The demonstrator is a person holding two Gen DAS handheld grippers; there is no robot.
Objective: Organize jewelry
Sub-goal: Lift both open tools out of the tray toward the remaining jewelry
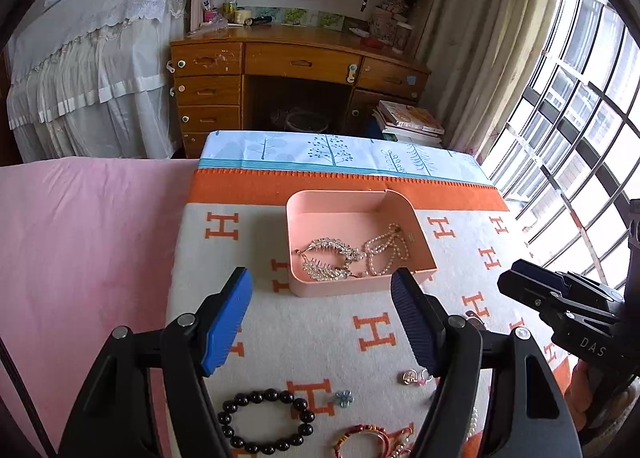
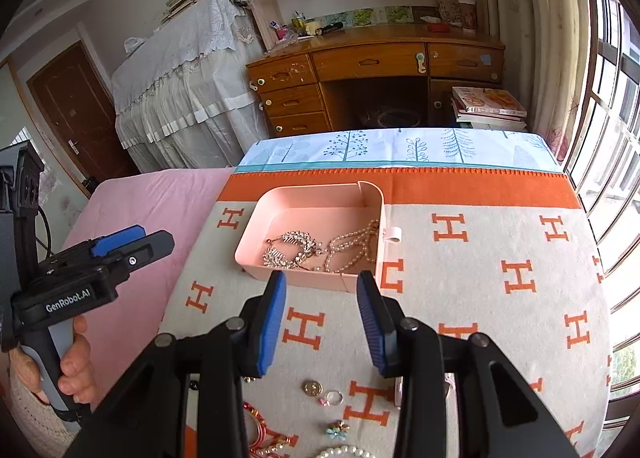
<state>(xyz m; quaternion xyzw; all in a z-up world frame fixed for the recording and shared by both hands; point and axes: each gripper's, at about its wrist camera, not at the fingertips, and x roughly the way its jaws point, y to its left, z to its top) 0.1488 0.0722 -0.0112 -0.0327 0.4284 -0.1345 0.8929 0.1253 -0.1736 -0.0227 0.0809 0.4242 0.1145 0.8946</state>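
The left tongs (image 1: 322,322) stand wide and empty; the right tongs (image 2: 322,322) stand narrower, also empty. Both hover above the table's (image 2: 500,322) near half. Under them lie loose pieces: a black bracelet (image 1: 266,420), a red bangle (image 1: 370,434), a flower charm (image 1: 344,398), a coin (image 2: 312,388) and a ring (image 2: 334,398). Toward the far edge the pink box (image 1: 298,207) already holds a crystal comb (image 1: 330,258) and a pearl necklace (image 1: 386,252). I judge the sorting under way, with most pieces left.
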